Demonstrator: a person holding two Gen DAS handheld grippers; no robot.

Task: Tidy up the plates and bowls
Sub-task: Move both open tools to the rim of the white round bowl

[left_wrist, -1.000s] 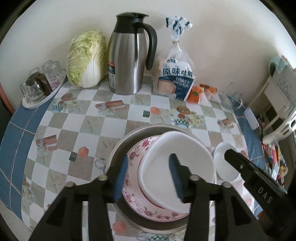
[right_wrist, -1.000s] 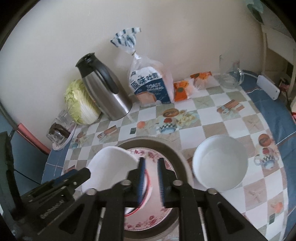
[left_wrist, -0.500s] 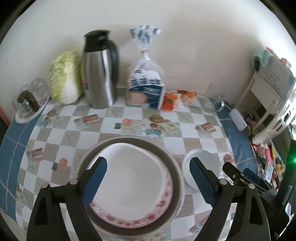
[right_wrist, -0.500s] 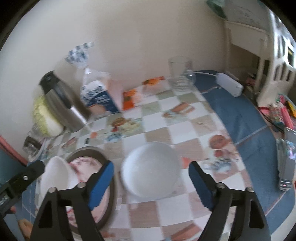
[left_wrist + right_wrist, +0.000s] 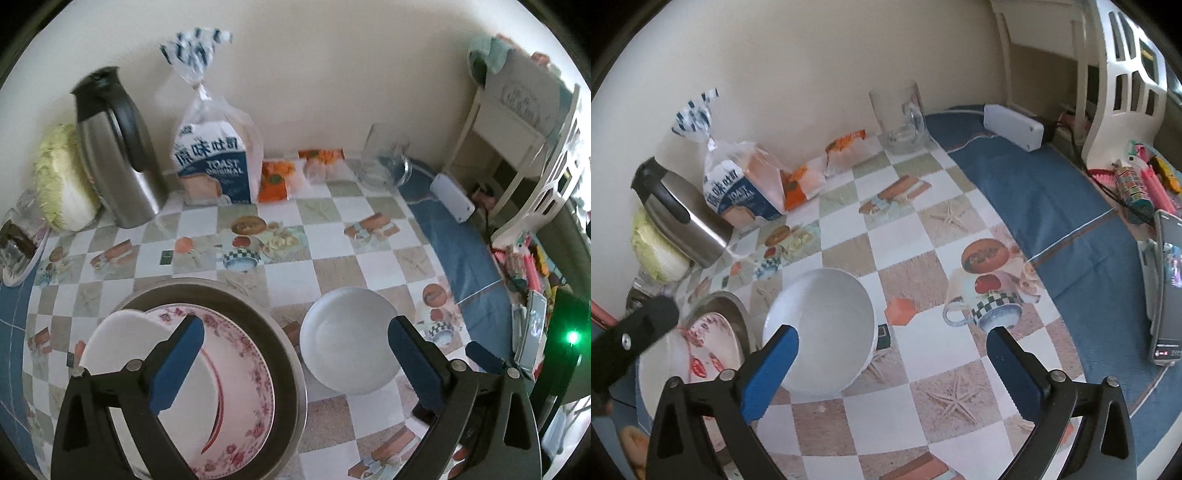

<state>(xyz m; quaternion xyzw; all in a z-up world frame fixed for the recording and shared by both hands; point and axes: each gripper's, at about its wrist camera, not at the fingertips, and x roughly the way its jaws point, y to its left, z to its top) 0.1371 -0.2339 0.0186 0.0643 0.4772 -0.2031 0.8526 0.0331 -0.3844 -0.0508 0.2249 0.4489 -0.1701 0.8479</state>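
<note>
Right now both tools hang above the checked, picture-printed tablecloth (image 5: pixel 332 236) with nothing between their blue pads. The left gripper (image 5: pixel 295 369) is opening, almost at full spread, over the gap between the stack and the loose bowl. The right gripper (image 5: pixel 892 373) is opening too, and the plain white round bowl (image 5: pixel 820 332) sits on the cloth just beyond its left pad (image 5: pixel 770 373). The stack lies close beside that bowl: a wide grey metal dish (image 5: pixel 288 354) holding a pink-flowered china plate (image 5: pixel 251 373), with a shallow white plate (image 5: pixel 122 332) resting on top towards its left.

To my eye the step in hand is fetching the loose bowl for the stack. Done well, the right tool would shift left until the bowl's near rim lies squarely between the pads, then pinch the wall firmly, since glazed china looks slippery. Lifting it level and setting it centred on the white plate should keep the pile from rocking.
</note>
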